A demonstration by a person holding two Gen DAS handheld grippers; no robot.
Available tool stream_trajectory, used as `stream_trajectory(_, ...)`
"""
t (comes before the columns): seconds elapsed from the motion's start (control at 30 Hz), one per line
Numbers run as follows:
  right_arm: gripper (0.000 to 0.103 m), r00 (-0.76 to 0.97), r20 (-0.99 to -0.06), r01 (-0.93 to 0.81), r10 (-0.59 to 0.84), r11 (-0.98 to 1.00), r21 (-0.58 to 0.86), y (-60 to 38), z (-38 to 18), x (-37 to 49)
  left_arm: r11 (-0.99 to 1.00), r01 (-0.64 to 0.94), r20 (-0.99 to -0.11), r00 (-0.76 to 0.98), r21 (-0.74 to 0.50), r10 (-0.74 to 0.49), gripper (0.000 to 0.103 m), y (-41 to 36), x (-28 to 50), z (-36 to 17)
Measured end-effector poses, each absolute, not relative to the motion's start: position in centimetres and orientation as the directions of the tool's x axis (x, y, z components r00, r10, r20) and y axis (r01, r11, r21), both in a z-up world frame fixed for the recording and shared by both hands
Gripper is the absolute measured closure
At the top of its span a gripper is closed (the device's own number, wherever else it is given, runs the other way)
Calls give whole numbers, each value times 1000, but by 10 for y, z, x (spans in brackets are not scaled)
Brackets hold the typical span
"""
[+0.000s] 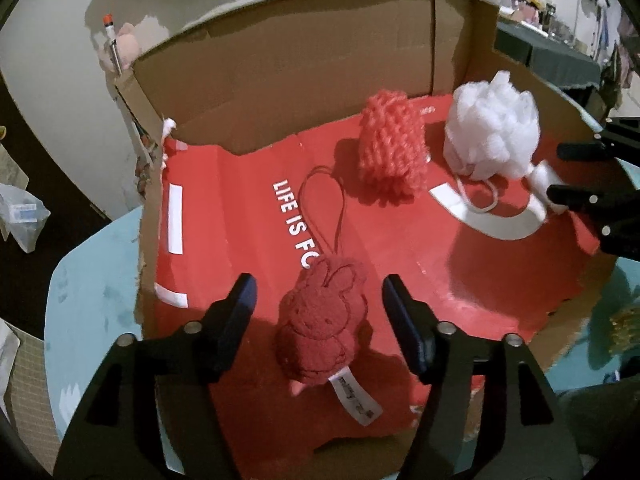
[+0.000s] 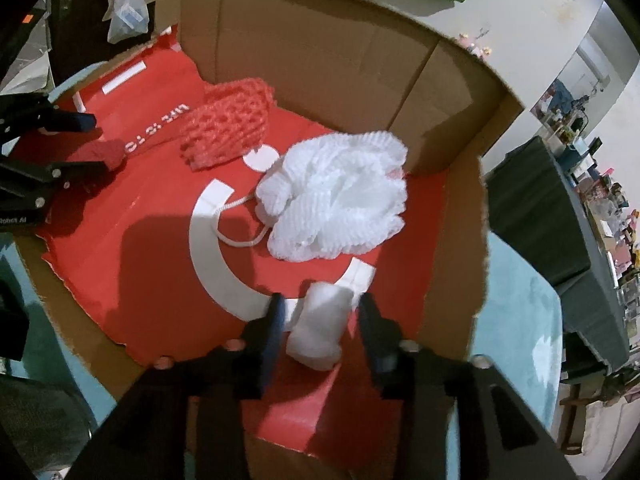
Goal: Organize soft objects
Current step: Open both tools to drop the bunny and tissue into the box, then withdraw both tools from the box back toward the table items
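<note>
Red plush rabbit (image 1: 322, 326), lower centre of the left view, on the red-lined cardboard box (image 1: 280, 76) floor between the parted, non-touching jaws of the left tool (image 1: 318, 300): light, squashy, likely best pinched mid-body.

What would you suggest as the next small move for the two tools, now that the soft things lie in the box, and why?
Probably lift both tools straight up and clear. The left tool stands open around the red plush rabbit, and the right tool stands open around the small white roll; neither pad presses its item. Both items appear to rest on the red liner inside the cardboard box, so they look placed.
</note>
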State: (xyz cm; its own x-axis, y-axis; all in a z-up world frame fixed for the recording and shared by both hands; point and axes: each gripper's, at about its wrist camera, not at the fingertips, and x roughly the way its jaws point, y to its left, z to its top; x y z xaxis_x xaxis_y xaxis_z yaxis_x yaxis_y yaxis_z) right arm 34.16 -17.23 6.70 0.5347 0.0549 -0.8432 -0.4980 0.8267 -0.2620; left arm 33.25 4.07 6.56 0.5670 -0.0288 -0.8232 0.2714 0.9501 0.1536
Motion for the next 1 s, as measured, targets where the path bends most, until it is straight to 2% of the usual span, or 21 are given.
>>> stream_trajectory(0.2, 52, 572, -816, -481, 84, 840, -250, -178, 92, 328, 955, 269, -791, 608, 129, -65, 31, 43, 313, 84)
stream_trajectory(0.3, 39, 598, -794, -469, 110, 851, -235, -182, 109, 317, 957, 267, -766, 637, 114, -86, 26, 42, 299, 98)
stream_trajectory(0.43, 27, 643, -750, -446, 158, 873, -198, -189, 137, 292, 964, 250, -710, 695, 87, -116, 20, 46, 271, 124)
stream_trajectory(0.47, 24, 657, -734, -440, 170, 877, -191, -191, 145, 284, 966, 245, -697, 706, 77, -124, 19, 46, 267, 130)
stream_trajectory(0.53, 10, 694, -694, -428, 192, 885, -183, -194, 162, 265, 969, 239, -667, 732, 56, -142, 9, 48, 253, 142)
stream_trajectory(0.6, 5, 733, -642, -424, 223, 888, -177, -198, 177, 239, 972, 232, -631, 759, 35, -159, 8, 48, 235, 151)
stream_trajectory(0.7, 0, 777, -579, -414, 245, 893, -178, -199, 194, 205, 975, 221, -575, 798, 4, -179, 8, 48, 206, 166)
stream_trajectory(0.83, 0, 825, -493, -399, 276, 903, -162, -201, 206, 159, 975, 214, -515, 830, -56, -212, 5, 46, 165, 180)
stream_trajectory(1.0, 0, 853, -426, -385, 302, 914, -123, -207, 207, 107, 974, 214, -445, 868, -68, -222, 5, 39, 117, 186)
